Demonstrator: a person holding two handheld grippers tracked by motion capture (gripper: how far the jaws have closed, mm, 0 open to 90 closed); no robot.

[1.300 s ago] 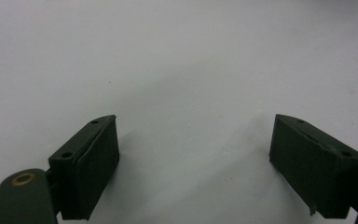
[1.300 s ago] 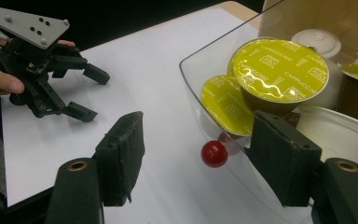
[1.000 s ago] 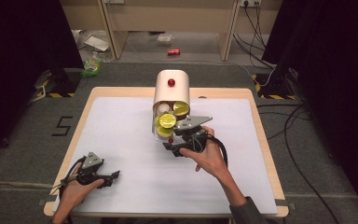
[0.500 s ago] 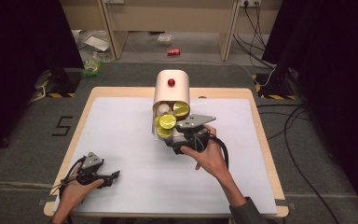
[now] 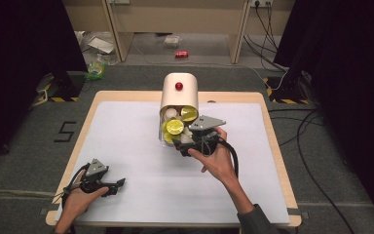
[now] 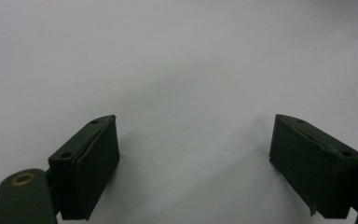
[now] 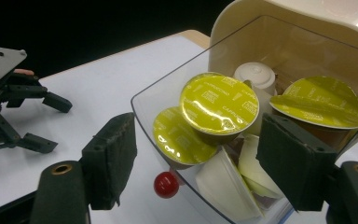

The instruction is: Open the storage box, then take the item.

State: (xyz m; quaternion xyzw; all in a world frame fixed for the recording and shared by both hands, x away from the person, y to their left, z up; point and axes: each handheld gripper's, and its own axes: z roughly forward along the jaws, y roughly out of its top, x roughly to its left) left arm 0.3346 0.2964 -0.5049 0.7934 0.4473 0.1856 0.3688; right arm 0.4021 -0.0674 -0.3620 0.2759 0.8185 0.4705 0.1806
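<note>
The right tool (image 5: 182, 145) sits at the open front of a clear drawer (image 7: 158, 100) that is pulled out of a cream box (image 5: 179, 90) near the middle of the surface's far edge. Its jaws have just been opening and now stand apart, released, on either side of the drawer's front with no pad pressing on anything. In the right gripper view a small red knob (image 7: 166, 185) on the drawer front lies low between the jaws, nearer the left one. The drawer holds coffee pods: two with yellow-green foil lids (image 7: 219, 102) lean on each other at the front, a third (image 7: 318, 102) lies toward the right wall, and white pods (image 7: 255, 76) are tucked behind and below them. A second red knob (image 5: 178, 86) shows on top of the box in the high view.

The left tool (image 5: 114, 185) rests near the surface's (image 5: 126, 131) near left corner, well apart from the box, held in the person's left hand (image 5: 75, 202). Its jaws are spread wide with bare white surface between them, gripping nothing
</note>
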